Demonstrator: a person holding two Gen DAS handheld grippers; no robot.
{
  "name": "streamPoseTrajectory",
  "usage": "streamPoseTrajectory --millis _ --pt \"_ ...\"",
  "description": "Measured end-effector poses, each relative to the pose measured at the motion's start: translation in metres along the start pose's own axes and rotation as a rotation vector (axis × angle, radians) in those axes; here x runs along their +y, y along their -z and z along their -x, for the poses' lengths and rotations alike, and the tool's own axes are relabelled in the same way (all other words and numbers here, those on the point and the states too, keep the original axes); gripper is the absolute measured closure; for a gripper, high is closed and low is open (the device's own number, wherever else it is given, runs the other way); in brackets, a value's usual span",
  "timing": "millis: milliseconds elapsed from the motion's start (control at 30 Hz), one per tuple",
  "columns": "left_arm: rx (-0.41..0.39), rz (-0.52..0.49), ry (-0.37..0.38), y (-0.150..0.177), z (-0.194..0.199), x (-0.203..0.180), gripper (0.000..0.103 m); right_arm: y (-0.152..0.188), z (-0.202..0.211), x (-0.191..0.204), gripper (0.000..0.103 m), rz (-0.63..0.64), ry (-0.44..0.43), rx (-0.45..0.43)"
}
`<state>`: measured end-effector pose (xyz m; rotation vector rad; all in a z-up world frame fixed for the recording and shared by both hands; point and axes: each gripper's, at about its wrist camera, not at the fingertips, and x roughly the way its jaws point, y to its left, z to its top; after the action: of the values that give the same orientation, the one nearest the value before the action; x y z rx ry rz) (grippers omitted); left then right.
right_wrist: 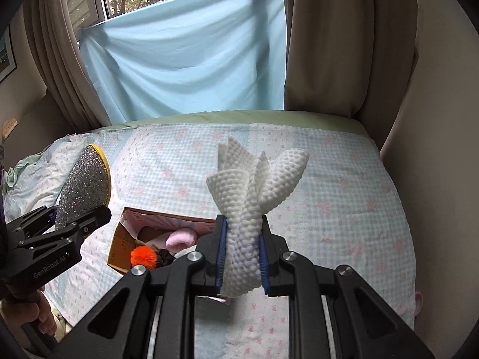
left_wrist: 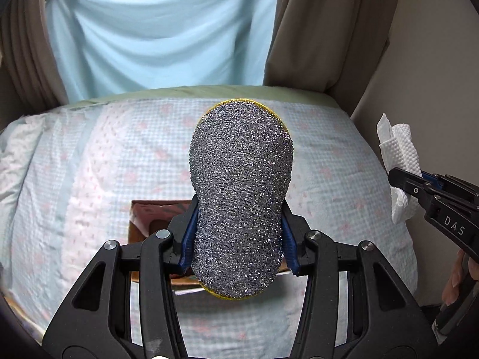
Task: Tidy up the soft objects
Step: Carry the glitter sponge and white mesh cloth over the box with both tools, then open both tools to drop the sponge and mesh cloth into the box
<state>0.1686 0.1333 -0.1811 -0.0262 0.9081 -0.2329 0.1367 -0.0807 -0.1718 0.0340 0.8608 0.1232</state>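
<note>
- Left tongs (left_wrist: 238, 236) point steeply downward, blue pads pressed against both sides of their load.
- Right tongs (right_wrist: 242, 257) angle downward, squeezed nearly together around theirs.

The scouring pad (left_wrist: 241, 197) is glittery silver-grey with a yellow rim. The paper towel (right_wrist: 254, 206) is white with an embossed dot pattern. The bed cover (right_wrist: 329, 209) is pale blue check with small pink bows. The cardboard box (right_wrist: 119, 240) is brown, holding a pink plush (right_wrist: 181, 237) and an orange pom-pom (right_wrist: 144, 256). Behind hang a light-blue sheet (right_wrist: 191, 56) and beige curtains (right_wrist: 323, 42).
</note>
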Motion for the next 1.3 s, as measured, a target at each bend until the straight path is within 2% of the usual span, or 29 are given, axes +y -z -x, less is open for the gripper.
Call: streamPoseTrajectory --millis 200,367,633,800,967,1033,1067,1100,1167,1200,1233,1300 --pt "0.116 -0.049 0.001 0.008 -0.035 0.068 0.060 0.003 -0.038 0.055 0.085 -0.074 -0.002 0.052" --pt "0.218 -0.053 0.011 0.023 -0.076 0.100 0.060 0.016 -0.083 0.087 0.085 -0.096 -0.005 0.139" --pt "0.374 -0.095 0.020 0.052 -0.157 0.119 0.060 0.049 -0.160 0.096 0.085 -0.186 0.027 0.292" --pt "0.476 -0.138 0.029 0.063 -0.207 0.121 0.063 0.064 -0.195 0.098 0.085 -0.246 0.036 0.347" --pt "0.508 -0.163 0.041 0.068 -0.230 0.122 0.062 0.074 -0.220 0.090 0.085 -0.315 0.000 0.398" --pt "0.511 -0.190 0.043 0.067 -0.232 0.118 0.042 0.075 -0.226 0.086 0.085 -0.332 0.019 0.403" --pt "0.514 -0.200 0.045 0.067 -0.234 0.117 0.017 0.076 -0.228 0.084 0.084 -0.340 0.017 0.402" --pt "0.510 -0.204 0.052 0.066 -0.233 0.116 0.001 0.076 -0.231 0.082 0.078 -0.353 0.004 0.407" --pt "0.498 -0.202 0.063 0.066 -0.230 0.116 0.000 0.077 -0.236 0.078 0.047 -0.369 0.001 0.413" --pt "0.503 -0.201 0.067 0.067 -0.229 0.116 0.000 0.077 -0.237 0.077 0.012 -0.366 0.000 0.411" --pt "0.511 -0.200 0.068 0.069 -0.230 0.116 0.000 0.077 -0.237 0.076 0.000 -0.358 -0.007 0.409" --pt "0.519 -0.198 0.063 0.073 -0.231 0.116 0.000 0.078 -0.238 0.074 0.000 -0.346 -0.010 0.425"
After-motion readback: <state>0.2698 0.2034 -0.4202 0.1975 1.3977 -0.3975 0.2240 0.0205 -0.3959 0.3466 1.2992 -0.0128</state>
